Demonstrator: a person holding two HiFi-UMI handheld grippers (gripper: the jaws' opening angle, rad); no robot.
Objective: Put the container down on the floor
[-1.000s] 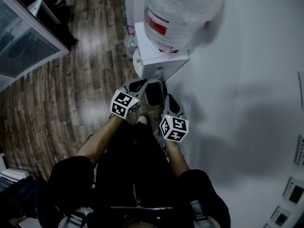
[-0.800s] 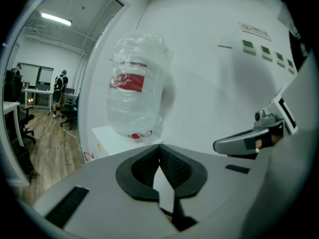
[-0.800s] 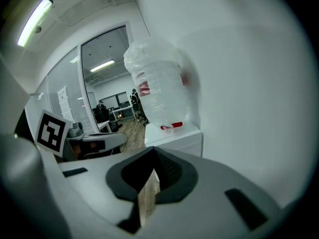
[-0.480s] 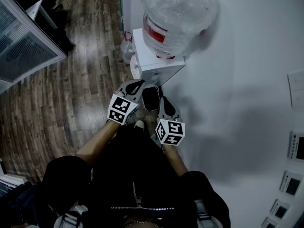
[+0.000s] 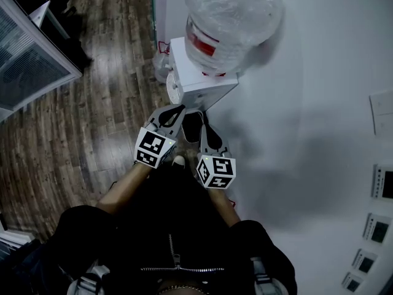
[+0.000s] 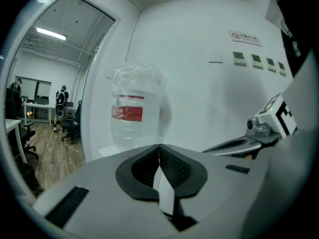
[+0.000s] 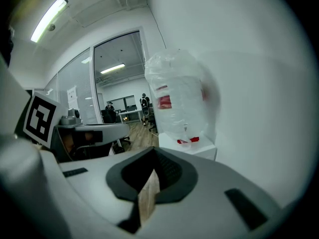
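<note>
A: How are the arms held?
B: Both forearms (image 5: 123, 186) reach forward and down, close together.
A: And the grippers?
B: Left gripper (image 5: 177, 109) and right gripper (image 5: 202, 118) are side by side, tips converging. Each pair of jaws is closed tip to tip and empty.

Control panels (image 5: 382, 184) on white wall (image 5: 319, 91)

The head view is dim and grey-blue, and a fisheye bends its edges so the floor (image 5: 92, 128) planks curve. Soft, broad shadows spread over the wall (image 5: 319, 91) beside and below the bottle (image 5: 230, 17). Both gripper views are brighter, lit by ceiling strip lights (image 6: 51, 33), with black vignetting in the corners. Their near foreground is soft and out of focus, and the bottle looks slightly smeared in the right gripper view.
</note>
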